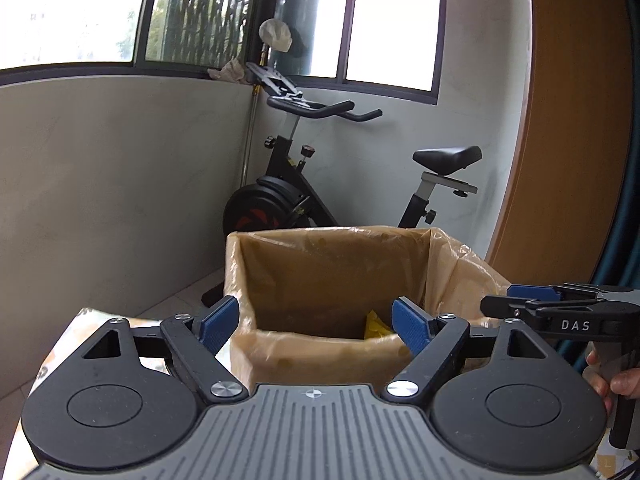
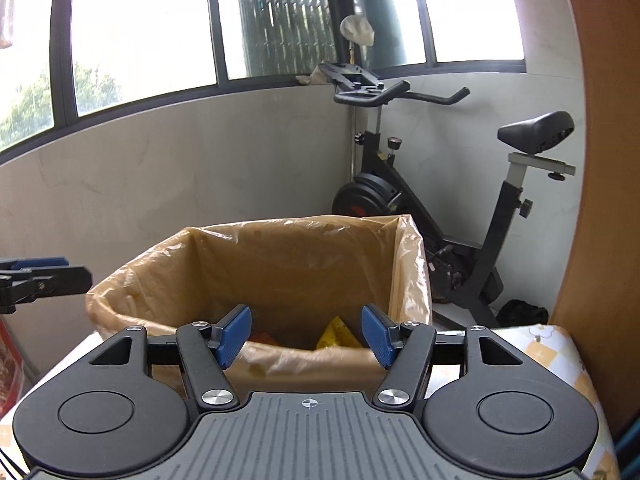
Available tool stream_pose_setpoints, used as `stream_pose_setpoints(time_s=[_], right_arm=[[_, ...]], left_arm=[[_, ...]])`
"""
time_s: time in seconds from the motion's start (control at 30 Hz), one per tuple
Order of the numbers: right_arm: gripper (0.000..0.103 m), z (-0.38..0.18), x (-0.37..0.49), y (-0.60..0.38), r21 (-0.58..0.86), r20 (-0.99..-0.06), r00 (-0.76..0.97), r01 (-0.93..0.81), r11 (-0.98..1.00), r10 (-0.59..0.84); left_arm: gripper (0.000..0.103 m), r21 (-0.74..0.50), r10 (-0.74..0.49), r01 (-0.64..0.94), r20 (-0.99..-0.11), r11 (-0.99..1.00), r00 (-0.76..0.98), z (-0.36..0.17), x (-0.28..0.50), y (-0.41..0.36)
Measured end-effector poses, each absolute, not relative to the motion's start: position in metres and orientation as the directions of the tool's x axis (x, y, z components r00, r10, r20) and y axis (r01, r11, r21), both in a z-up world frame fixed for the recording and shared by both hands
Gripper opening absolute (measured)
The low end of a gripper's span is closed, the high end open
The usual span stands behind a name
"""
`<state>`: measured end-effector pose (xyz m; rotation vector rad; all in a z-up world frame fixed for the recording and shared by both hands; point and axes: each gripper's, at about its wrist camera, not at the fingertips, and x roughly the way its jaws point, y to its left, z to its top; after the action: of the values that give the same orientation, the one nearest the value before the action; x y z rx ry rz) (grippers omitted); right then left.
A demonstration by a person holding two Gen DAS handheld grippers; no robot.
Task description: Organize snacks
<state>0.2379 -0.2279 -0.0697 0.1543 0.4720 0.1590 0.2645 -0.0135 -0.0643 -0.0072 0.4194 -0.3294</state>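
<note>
While both tongs hang just short of the near rim, the bin (image 1: 320, 280) lined with a tan plastic bag stands directly ahead, at the counter's (image 2: 560, 360) far edge. Left tongs (image 1: 316, 326) are spread wide with nothing between the blue pads; right tongs (image 2: 307, 334) are parted too, narrower, and also empty. Down inside the liner lies a yellow snack packet (image 2: 336, 334), and beside it, to the left, something orange (image 2: 262, 337), perhaps another packet, though too little shows. A hand (image 1: 612, 376) grips the right tool's handle. Beyond the bin, an exercise bike (image 2: 440, 208) stands against the grey wall under the windows.
</note>
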Motion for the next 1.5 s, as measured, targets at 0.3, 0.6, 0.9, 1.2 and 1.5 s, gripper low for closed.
stream_pose_setpoints(time_s=[0.3, 0.6, 0.9, 1.2, 1.5], right_arm=[[0.06, -0.085, 0.206, -0.223, 0.214, -0.441, 0.876, -0.108, 0.971, 0.195], [0.06, -0.121, 0.192, -0.211, 0.228, -0.513, 0.835, -0.094, 0.969, 0.202], [0.06, -0.156, 0.179, -0.199, 0.226, -0.583, 0.785, -0.089, 0.97, 0.208], [0.073, -0.173, 0.167, -0.192, 0.25, -0.618, 0.748, -0.105, 0.962, 0.242], [0.091, -0.161, 0.157, -0.172, 0.181, -0.606, 0.739, -0.23, 0.956, 0.293]], left_arm=[[0.085, -0.096, -0.271, 0.255, -0.435, 0.962, 0.859, -0.08, 0.239, 0.009], [0.085, -0.137, -0.244, 0.203, -0.467, 0.97, 0.85, -0.101, 0.224, 0.025], [0.085, -0.176, -0.229, 0.158, -0.521, 0.971, 0.822, -0.13, 0.21, 0.032], [0.085, -0.186, -0.203, 0.117, -0.558, 0.976, 0.805, -0.151, 0.197, 0.041], [0.085, -0.209, -0.214, 0.112, -0.57, 0.971, 0.793, -0.161, 0.191, 0.039]])
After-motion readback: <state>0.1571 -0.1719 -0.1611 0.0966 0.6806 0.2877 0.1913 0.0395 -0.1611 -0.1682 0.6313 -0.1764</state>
